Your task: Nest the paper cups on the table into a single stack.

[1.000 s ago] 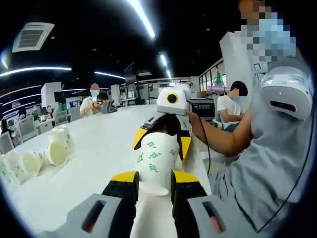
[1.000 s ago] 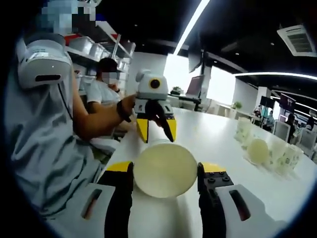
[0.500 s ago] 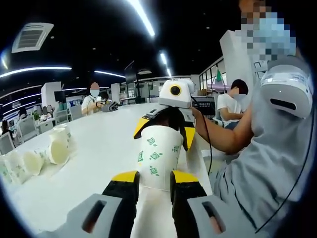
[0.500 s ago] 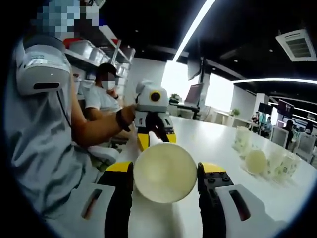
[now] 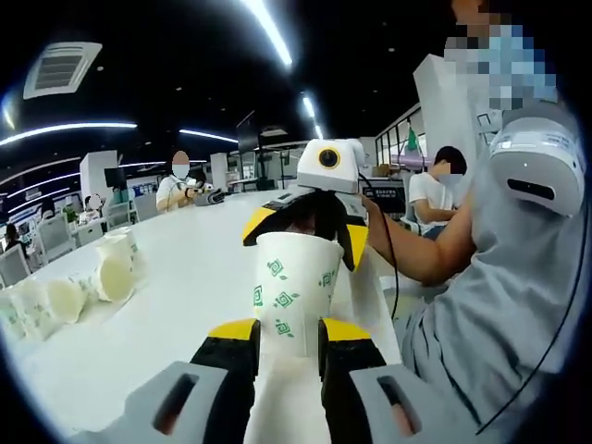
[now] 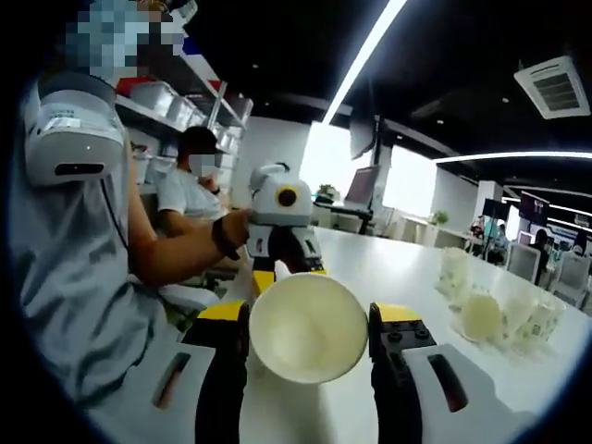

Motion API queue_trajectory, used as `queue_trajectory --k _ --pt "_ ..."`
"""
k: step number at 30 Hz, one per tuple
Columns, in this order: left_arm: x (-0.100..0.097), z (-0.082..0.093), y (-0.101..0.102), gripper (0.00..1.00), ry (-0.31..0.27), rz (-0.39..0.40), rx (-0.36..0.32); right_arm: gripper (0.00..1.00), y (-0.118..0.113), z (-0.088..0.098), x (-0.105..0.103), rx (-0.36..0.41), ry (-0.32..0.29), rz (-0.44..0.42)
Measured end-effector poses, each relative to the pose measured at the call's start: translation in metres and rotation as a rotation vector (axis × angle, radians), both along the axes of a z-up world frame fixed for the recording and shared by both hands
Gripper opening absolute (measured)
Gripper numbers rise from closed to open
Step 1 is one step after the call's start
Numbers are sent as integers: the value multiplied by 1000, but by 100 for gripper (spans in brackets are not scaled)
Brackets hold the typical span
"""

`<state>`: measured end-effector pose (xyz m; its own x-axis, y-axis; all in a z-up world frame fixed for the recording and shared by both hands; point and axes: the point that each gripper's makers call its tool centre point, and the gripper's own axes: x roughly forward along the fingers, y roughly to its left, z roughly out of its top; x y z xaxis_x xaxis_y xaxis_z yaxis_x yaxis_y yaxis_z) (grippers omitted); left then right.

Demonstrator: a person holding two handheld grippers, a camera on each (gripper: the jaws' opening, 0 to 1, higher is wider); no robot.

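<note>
L tongs [image 5: 289, 335] closed on 1 paper cup [image 5: 291, 287], gripped at its lower body, rim pointing away from cam, green print on side. R tongs [image 6: 309, 326] closed on a 2nd cup [image 6: 308, 326], gripped at both sides near the rim, open mouth facing cam, inside pale and blank. Both cups held up above the white bench [image 5: 185, 277], facing each other. Can't tell if the 2 cups touch; base of L cup hidden betw the jaws, base of R cup hidden behind its own mouth.

In L gripper view the R tongs sit right behind the held cup, yellow/black jaws partly covered by it. In R gripper view the L tongs show just above the cup rim, its jaws mostly hidden.

Loose cups [image 5: 69, 291] on far side of bench: approx 5–6 in a cluster, some upright, some on their side; edge distortion + overlap make exact count unclear. Same cluster [image 6: 495, 310] in R gripper view, approx 4–5 visible, blurry.

Person in grey top [image 5: 499, 305] holds both tools. 2 seated ppl in bkgd, small.
</note>
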<state>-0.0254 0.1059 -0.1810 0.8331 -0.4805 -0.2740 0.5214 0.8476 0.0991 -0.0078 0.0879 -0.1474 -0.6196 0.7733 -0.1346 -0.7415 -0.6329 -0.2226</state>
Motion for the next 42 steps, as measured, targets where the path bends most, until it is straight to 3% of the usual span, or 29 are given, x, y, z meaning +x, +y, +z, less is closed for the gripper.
queue_trajectory --k 21,28,42 --pt "1 -3 2 26 9 -5 -3 54 13 5 -13 -6 -18 40" --pt "1 -8 -7 25 19 -22 -8 52 16 0 -16 -20 -15 49" --pt "0 -4 -6 25 10 -10 -3 53 13 3 -13 -8 -7 41"
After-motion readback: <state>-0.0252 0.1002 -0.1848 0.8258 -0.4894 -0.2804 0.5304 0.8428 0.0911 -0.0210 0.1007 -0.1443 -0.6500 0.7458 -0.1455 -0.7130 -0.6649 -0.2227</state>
